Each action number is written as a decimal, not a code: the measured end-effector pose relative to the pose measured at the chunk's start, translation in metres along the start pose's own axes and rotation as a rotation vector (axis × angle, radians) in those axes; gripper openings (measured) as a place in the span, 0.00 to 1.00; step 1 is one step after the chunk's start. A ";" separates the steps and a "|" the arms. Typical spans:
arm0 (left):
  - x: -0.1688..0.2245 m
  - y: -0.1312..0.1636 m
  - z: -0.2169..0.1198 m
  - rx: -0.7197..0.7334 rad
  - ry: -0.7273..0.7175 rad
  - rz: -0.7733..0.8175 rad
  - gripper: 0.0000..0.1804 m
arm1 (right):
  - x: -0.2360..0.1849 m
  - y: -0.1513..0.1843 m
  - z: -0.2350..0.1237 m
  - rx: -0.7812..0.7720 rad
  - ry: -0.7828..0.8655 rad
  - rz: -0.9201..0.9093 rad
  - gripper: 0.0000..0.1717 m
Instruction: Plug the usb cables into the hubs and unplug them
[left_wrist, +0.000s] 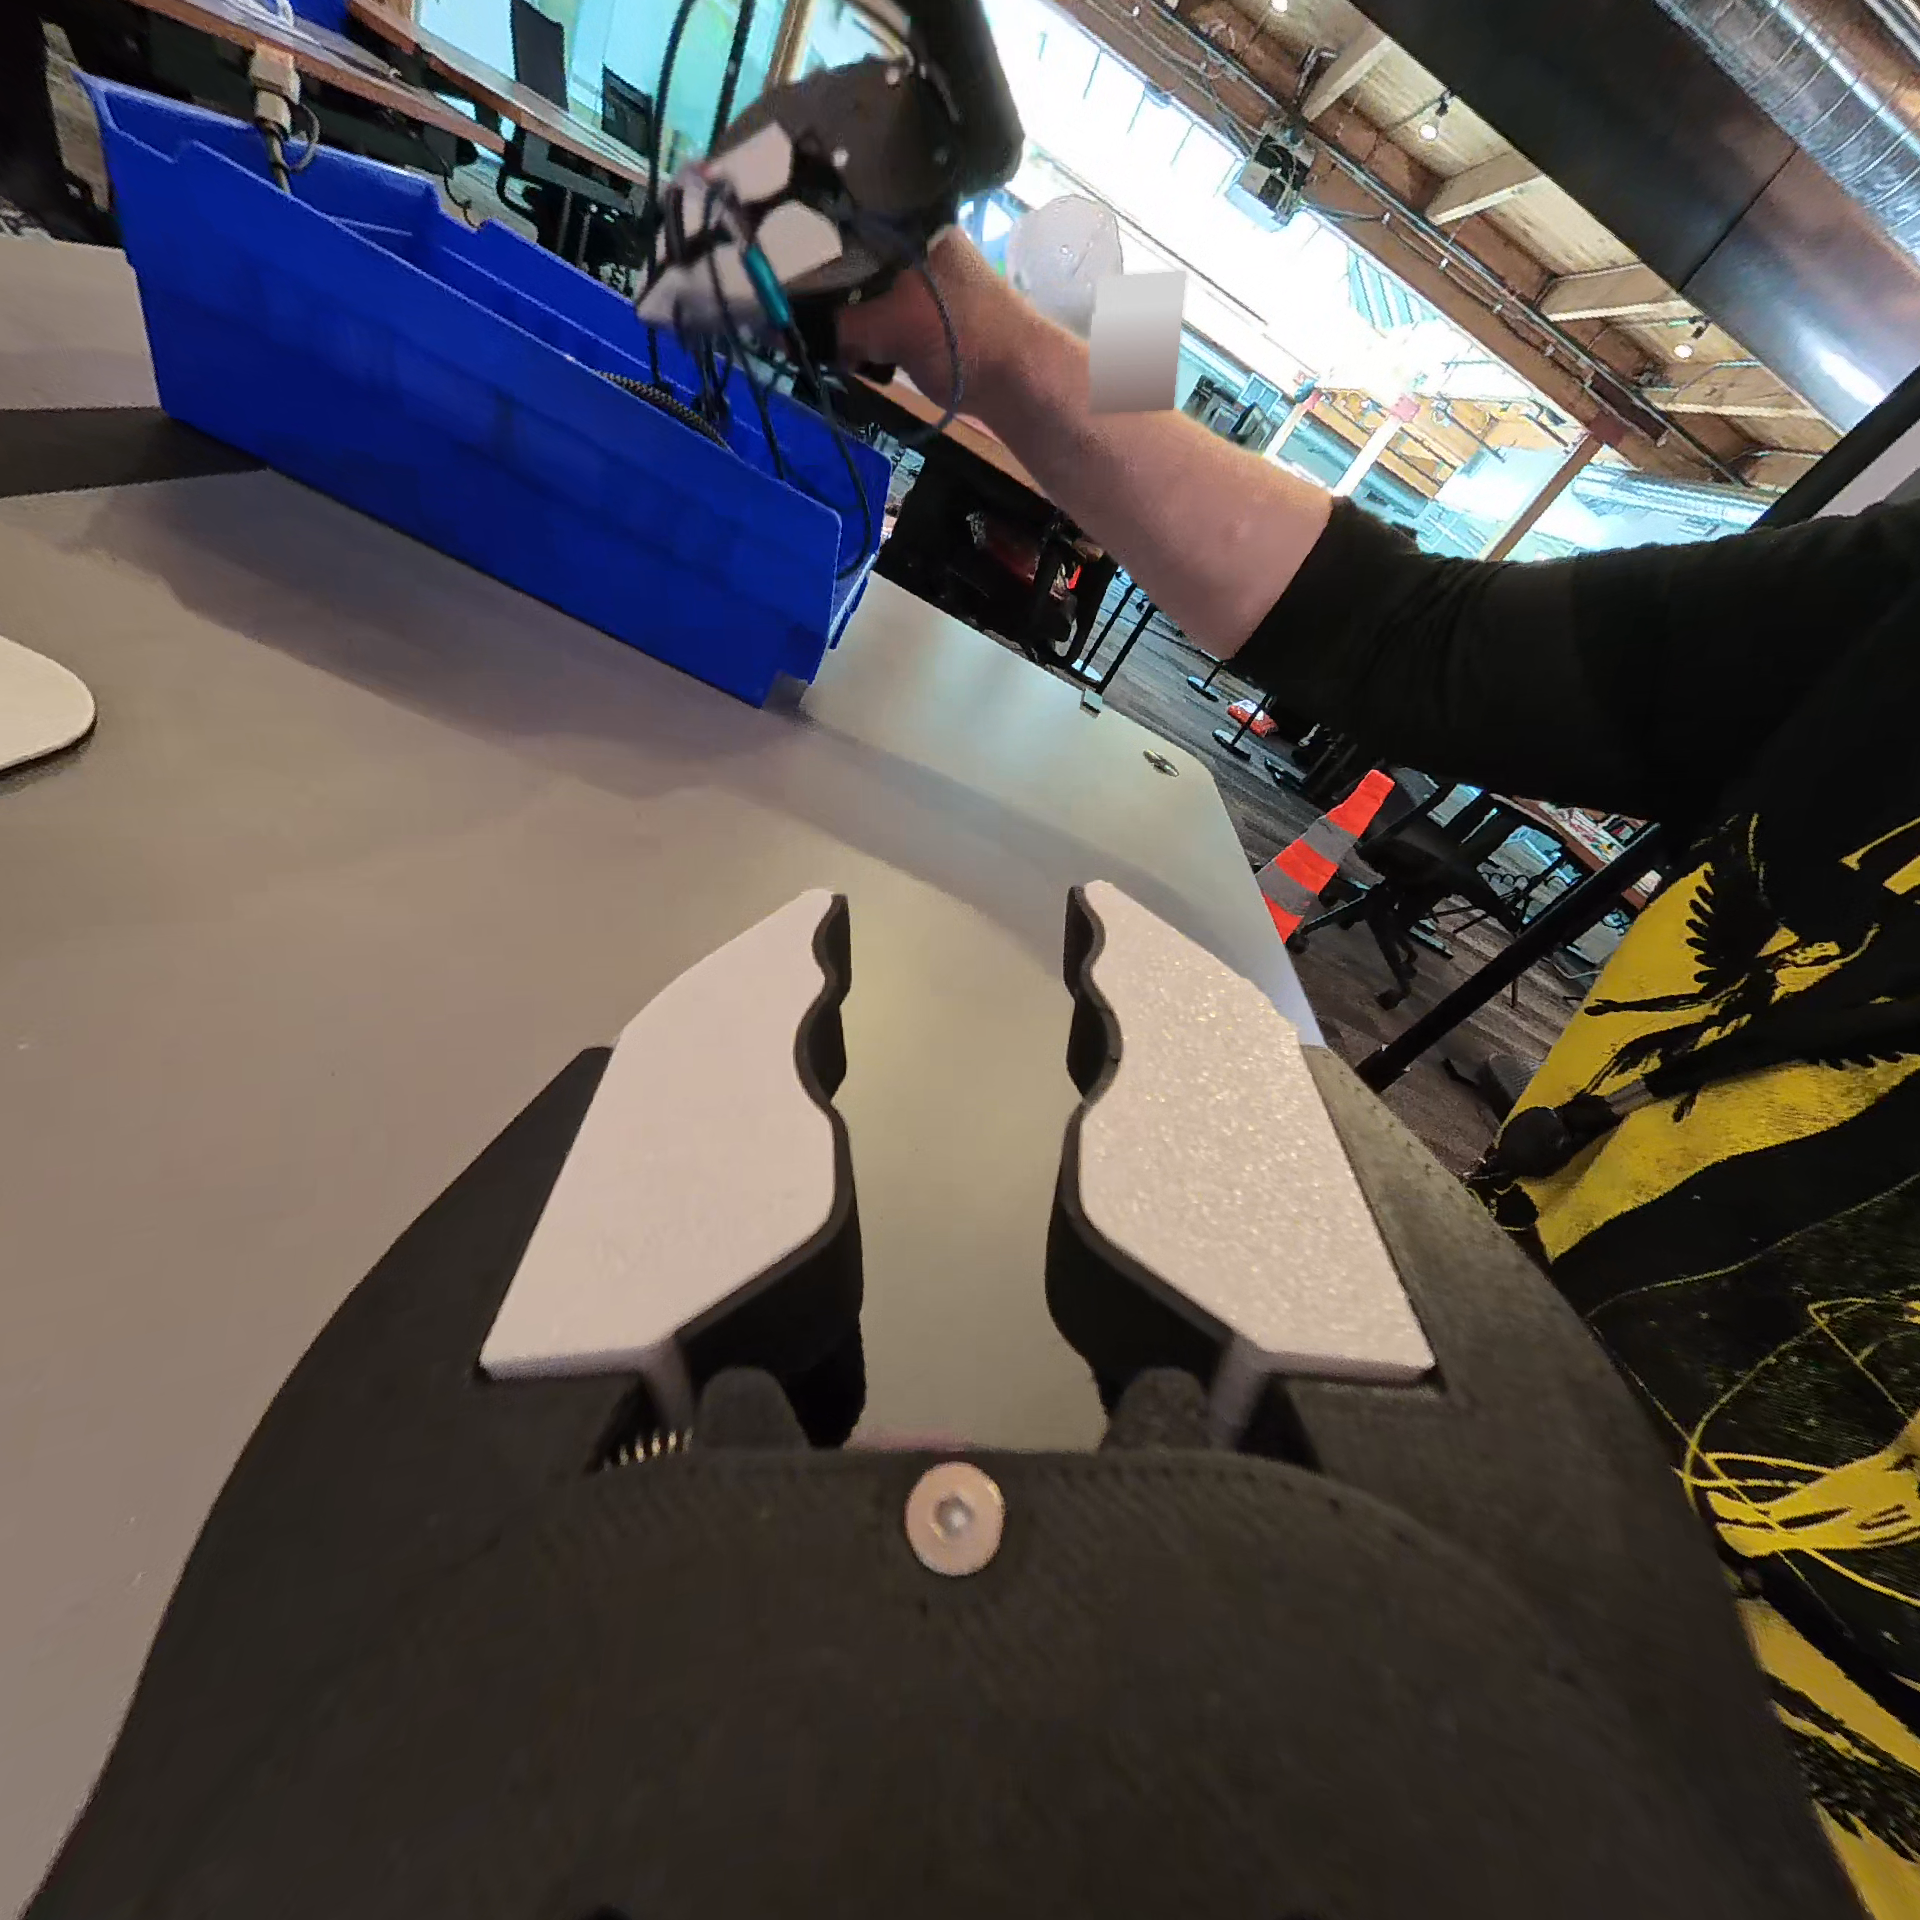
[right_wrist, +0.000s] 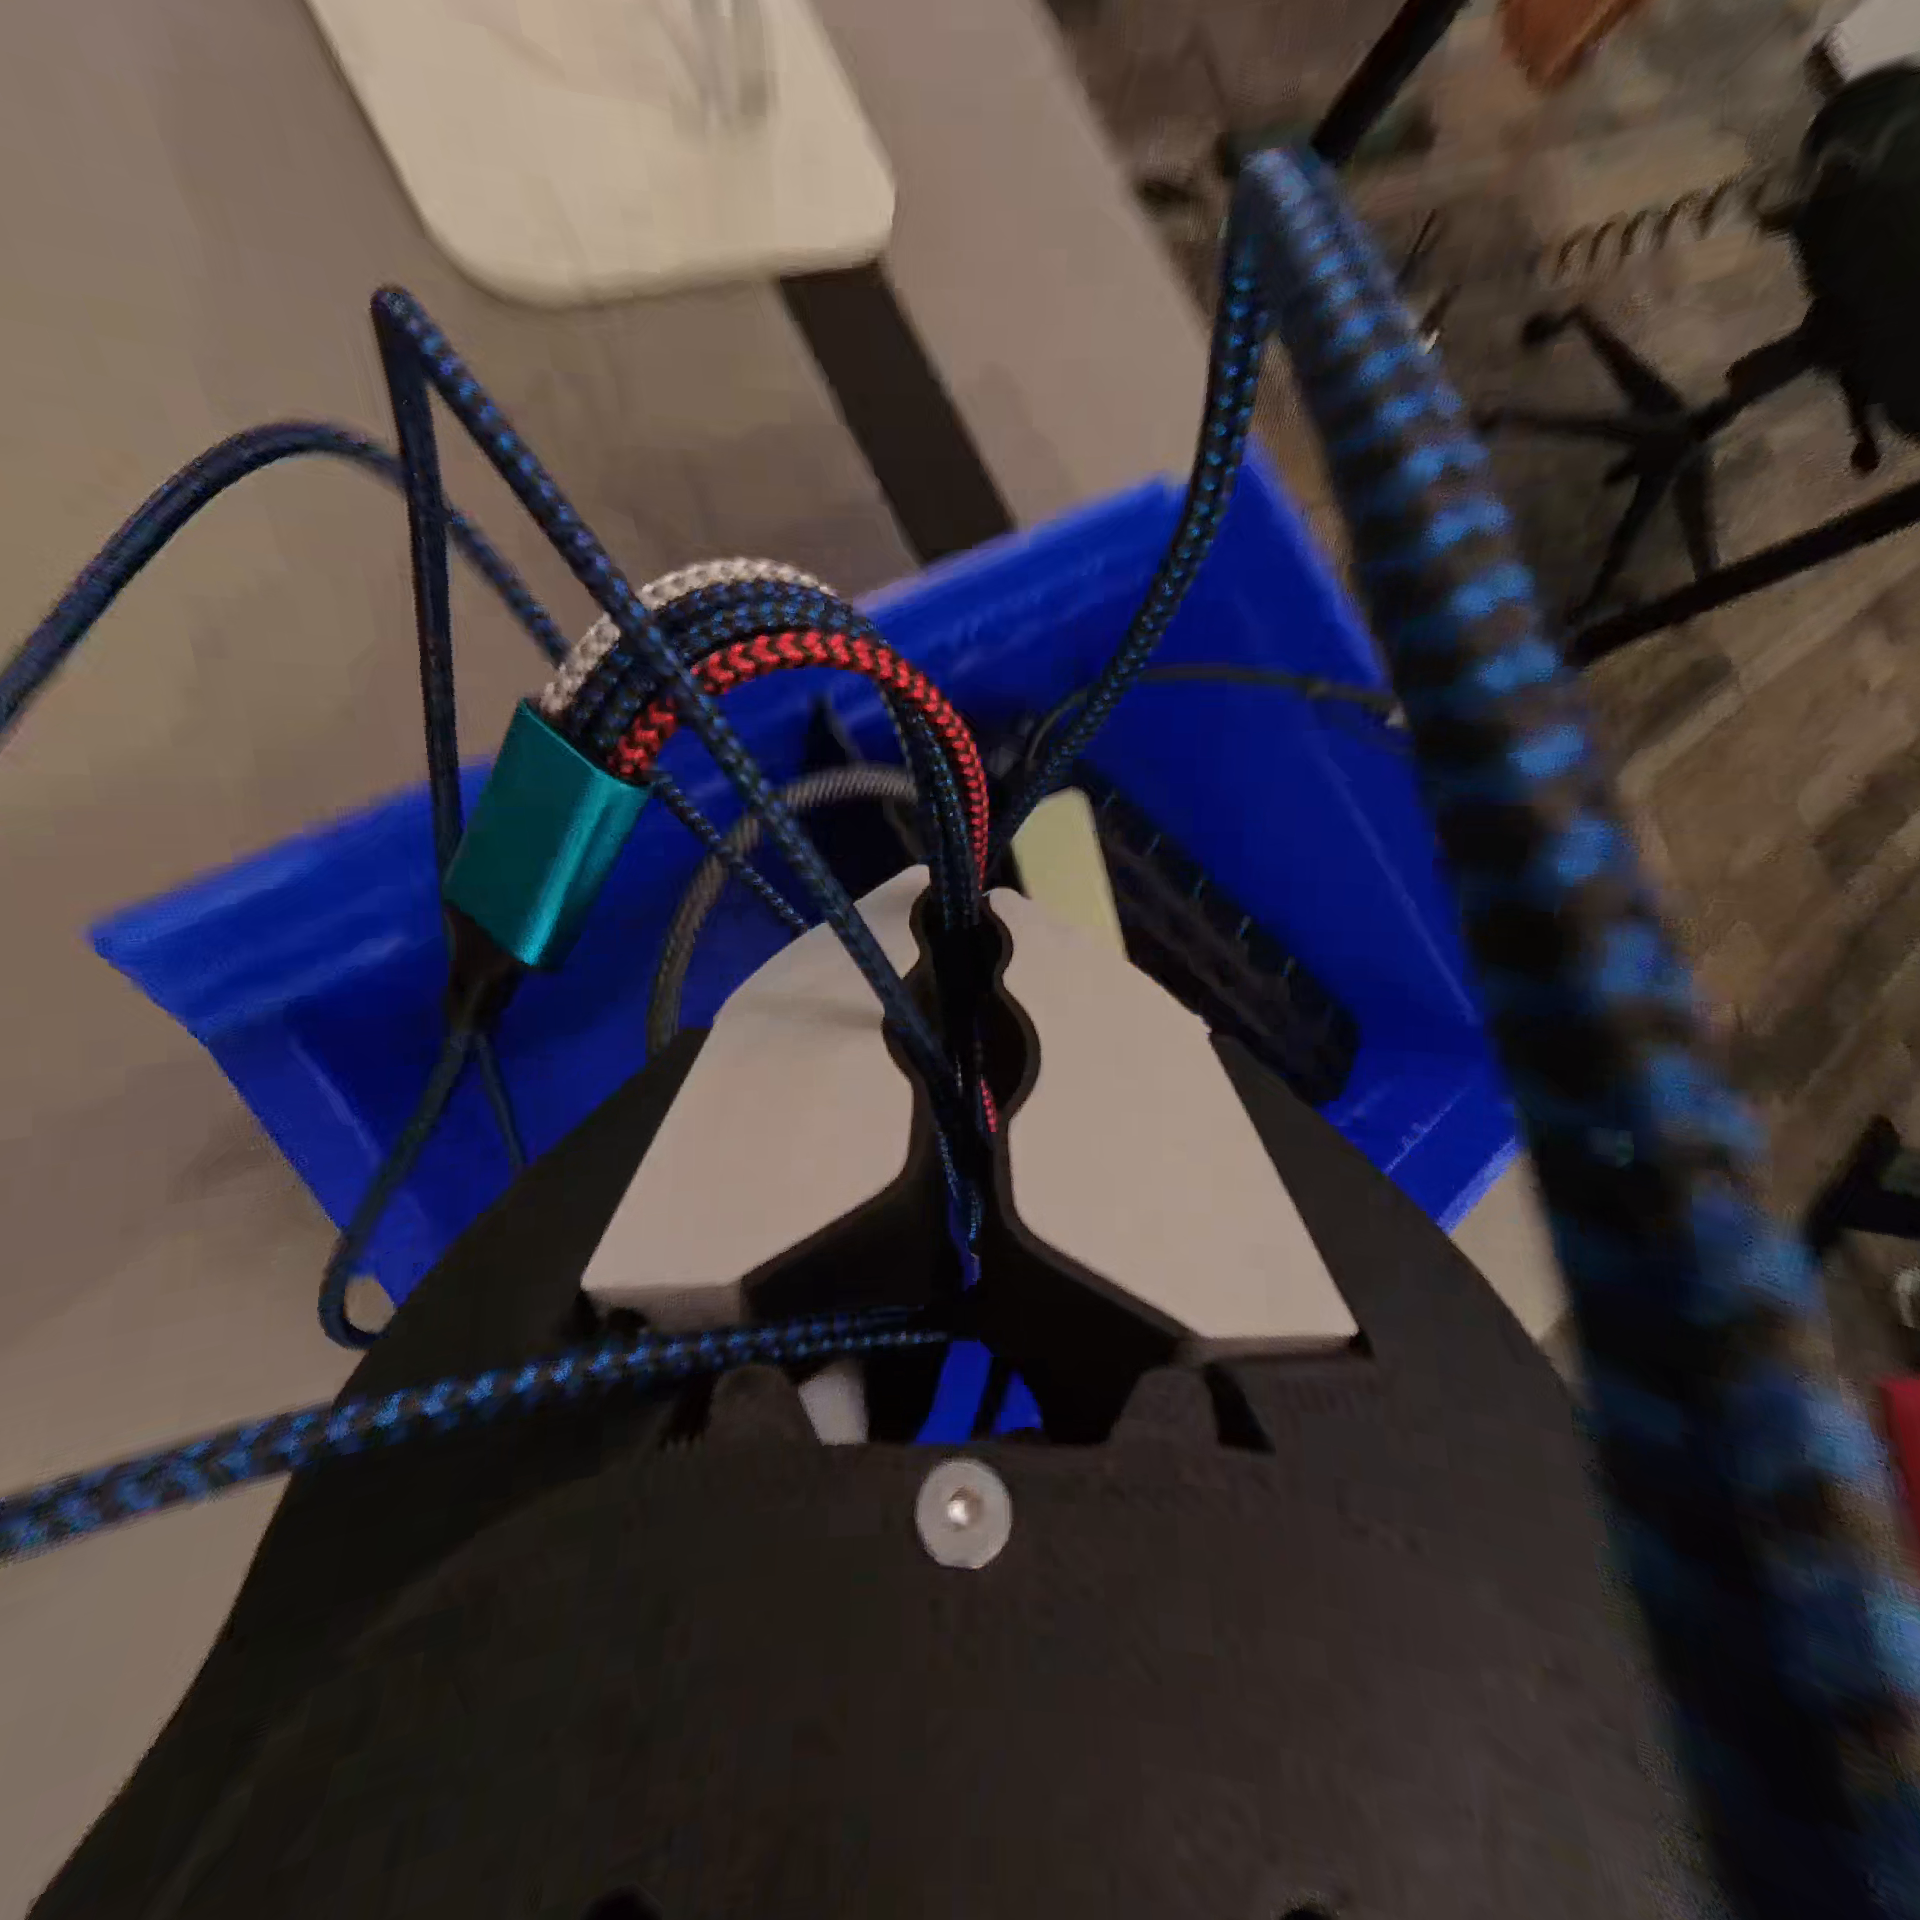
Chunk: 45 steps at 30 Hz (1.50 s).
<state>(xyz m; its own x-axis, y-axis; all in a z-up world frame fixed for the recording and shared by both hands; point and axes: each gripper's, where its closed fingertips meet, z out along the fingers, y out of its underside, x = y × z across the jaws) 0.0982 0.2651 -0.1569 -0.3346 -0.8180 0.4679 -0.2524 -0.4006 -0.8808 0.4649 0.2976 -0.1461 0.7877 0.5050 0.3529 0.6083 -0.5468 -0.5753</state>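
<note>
The right gripper (right_wrist: 961, 914) has its jaws clamped on a bundle of braided cables (right_wrist: 831, 665), blue-black and red strands pinched together, held above the blue bin (right_wrist: 1299, 727); a teal plug (right_wrist: 540, 842) dangles to one side and loose loops trail around the tool. The left gripper (left_wrist: 956, 935) hovers low over the tabletop (left_wrist: 364, 831), jaws standing wide with nothing between them. The step looks like lifting the cables clear of the bin; it would go best raised slowly so loops do not snag the rim, then laid on bare tabletop where the left gripper can single out one plug; no hub can be told for certain.
</note>
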 end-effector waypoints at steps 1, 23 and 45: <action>-0.001 0.001 0.000 -0.004 -0.002 -0.001 0.22 | -0.007 0.011 0.010 -0.050 -0.015 -0.006 0.02; -0.002 0.017 -0.005 -0.069 -0.007 -0.016 0.23 | -0.020 0.099 0.016 -0.791 -0.183 0.085 0.47; -0.013 0.025 -0.022 -0.116 -0.128 0.007 0.23 | 0.011 0.085 -0.120 -0.659 0.157 0.230 0.44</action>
<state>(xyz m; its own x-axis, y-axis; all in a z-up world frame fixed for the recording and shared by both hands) 0.0765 0.2743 -0.1837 -0.2203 -0.8696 0.4418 -0.3560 -0.3500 -0.8664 0.5375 0.1763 -0.1021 0.8778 0.2534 0.4066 0.3185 -0.9426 -0.1002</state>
